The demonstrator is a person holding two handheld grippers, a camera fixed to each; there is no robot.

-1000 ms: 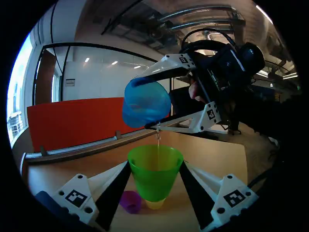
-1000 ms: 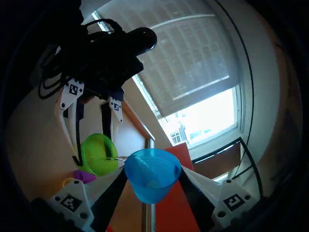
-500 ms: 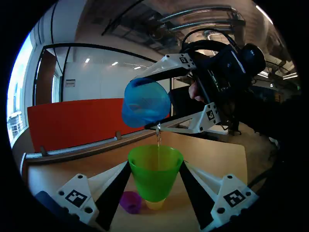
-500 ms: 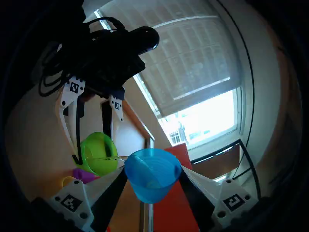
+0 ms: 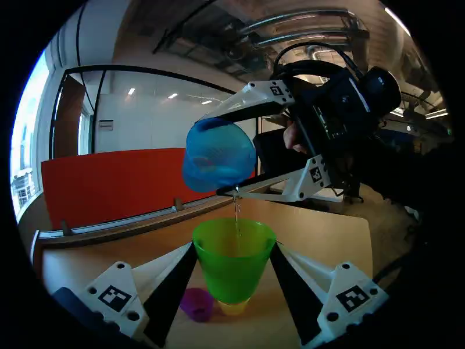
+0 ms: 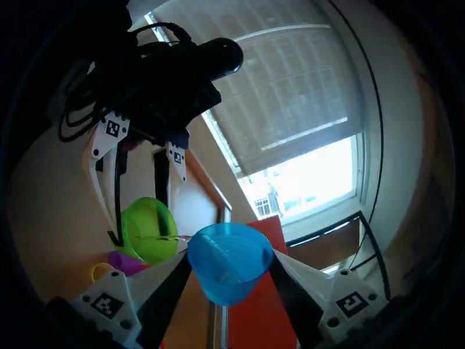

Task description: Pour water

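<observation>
My left gripper [image 5: 234, 269] is shut on an upright green cup [image 5: 233, 264] held above the wooden table [image 5: 325, 232]. Above it the right gripper [image 5: 235, 151], held by a hand, is shut on a blue cup [image 5: 218, 156] tipped sideways. A thin stream of water [image 5: 236, 212] falls from the blue cup's rim into the green cup. In the right gripper view the blue cup [image 6: 229, 269] sits between my right gripper's [image 6: 230, 269] fingers, with little water left inside. There the green cup [image 6: 146, 231] hangs in the left gripper [image 6: 139, 224] beyond it.
A purple cup [image 5: 196, 303] and a yellow cup [image 5: 233, 306] stand on the table under the green cup, both also seen as purple cup [image 6: 125, 262] and yellow cup [image 6: 100, 271]. An orange partition [image 5: 110, 180] runs behind the table. A bright window [image 6: 302, 180] lies to one side.
The blue cup has tipped slightly further and the stream has thinned. The green cup stays where it was.
</observation>
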